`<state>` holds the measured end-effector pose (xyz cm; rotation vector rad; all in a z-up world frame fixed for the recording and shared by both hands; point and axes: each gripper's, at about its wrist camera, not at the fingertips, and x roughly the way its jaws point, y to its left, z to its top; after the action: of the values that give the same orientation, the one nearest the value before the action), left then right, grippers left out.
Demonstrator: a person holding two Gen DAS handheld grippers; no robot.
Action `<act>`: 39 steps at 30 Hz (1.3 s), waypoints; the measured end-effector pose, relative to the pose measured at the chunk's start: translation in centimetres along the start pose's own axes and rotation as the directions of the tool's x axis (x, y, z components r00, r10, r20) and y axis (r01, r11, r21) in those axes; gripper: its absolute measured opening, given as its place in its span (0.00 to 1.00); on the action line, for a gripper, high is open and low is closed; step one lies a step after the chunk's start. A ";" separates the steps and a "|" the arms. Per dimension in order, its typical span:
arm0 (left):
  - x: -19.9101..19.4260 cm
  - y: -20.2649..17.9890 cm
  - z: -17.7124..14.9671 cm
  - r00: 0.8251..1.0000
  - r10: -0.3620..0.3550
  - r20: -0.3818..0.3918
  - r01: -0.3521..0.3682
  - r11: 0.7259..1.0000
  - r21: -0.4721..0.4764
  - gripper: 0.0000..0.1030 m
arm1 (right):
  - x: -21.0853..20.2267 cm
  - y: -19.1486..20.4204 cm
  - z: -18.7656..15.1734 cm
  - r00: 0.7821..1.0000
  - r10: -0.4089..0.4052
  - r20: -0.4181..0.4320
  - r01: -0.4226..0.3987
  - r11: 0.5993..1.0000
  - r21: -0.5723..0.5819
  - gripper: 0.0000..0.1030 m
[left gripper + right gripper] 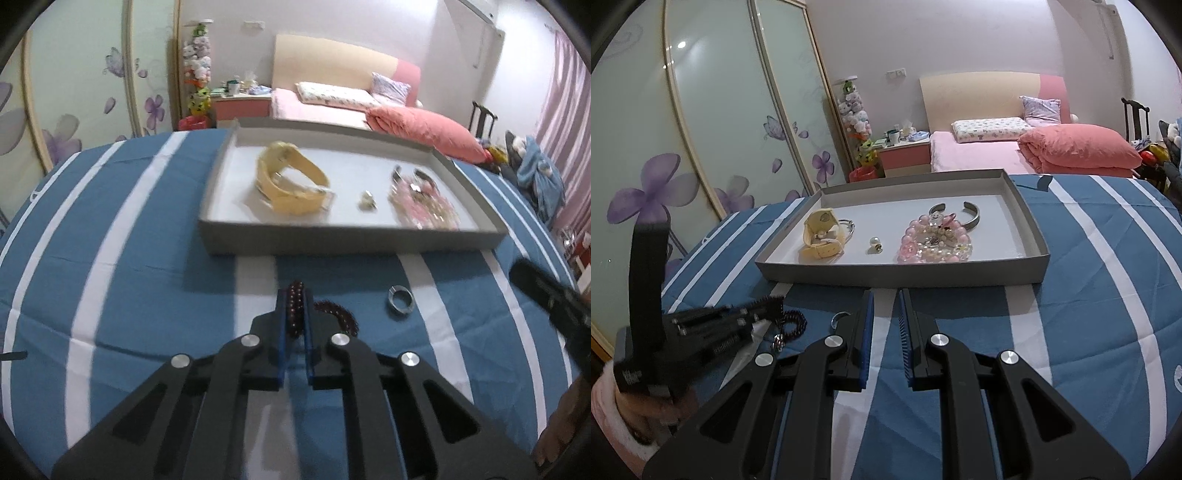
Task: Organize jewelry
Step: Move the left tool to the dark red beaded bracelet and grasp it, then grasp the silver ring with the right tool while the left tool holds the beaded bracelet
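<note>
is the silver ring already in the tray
No, the silver ring lies on the striped cloth in front of the tray, outside its wall.

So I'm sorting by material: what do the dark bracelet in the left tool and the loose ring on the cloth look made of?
Dark red bracelet, pinched in the left tool: small round glossy beads, maybe glass or stone; too blurred to tell. Ring: silvery metal with a polished, reflective band.

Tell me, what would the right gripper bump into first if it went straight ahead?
Probably the tray's near wall. The open right gripper points at it over bare cloth, though depth is hard to judge.
</note>
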<state>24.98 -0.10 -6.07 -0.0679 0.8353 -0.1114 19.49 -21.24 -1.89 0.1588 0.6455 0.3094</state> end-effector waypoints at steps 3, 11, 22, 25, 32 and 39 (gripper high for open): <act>-0.4 1.0 0.5 1.000 0.000 0.026 0.001 1.000 -0.022 0.09 | 0.4 0.5 -0.2 1.000 0.008 -0.016 -0.009 1.000 -0.014 0.15; -1.9 2.5 1.9 0.995 -0.039 0.093 0.045 0.997 -0.063 0.09 | 2.4 2.7 -1.0 0.994 0.025 -0.106 -0.035 0.995 -0.097 0.15; -2.8 3.5 2.7 0.989 -0.063 0.136 0.076 0.993 -0.088 0.09 | 5.3 4.9 -1.7 0.974 0.003 -0.227 -0.041 0.985 -0.165 0.26; -2.9 3.8 2.7 0.988 -0.067 0.142 0.080 0.993 -0.092 0.09 | 5.3 4.9 -1.6 0.975 -0.017 -0.221 -0.021 0.985 -0.170 0.46; -3.0 3.8 2.7 0.987 -0.071 0.147 0.085 0.992 -0.093 0.09 | 6.3 5.0 -1.4 0.968 -0.043 -0.247 -0.004 0.982 -0.188 0.44; -3.0 3.9 2.7 0.987 -0.067 0.148 0.082 0.992 -0.095 0.09 | 7.0 5.5 -1.3 0.963 -0.054 -0.266 -0.001 0.979 -0.204 0.36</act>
<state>25.26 4.16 -2.41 -0.2007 0.6933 -0.1330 22.73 -13.66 -5.54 -0.0899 0.8811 0.3727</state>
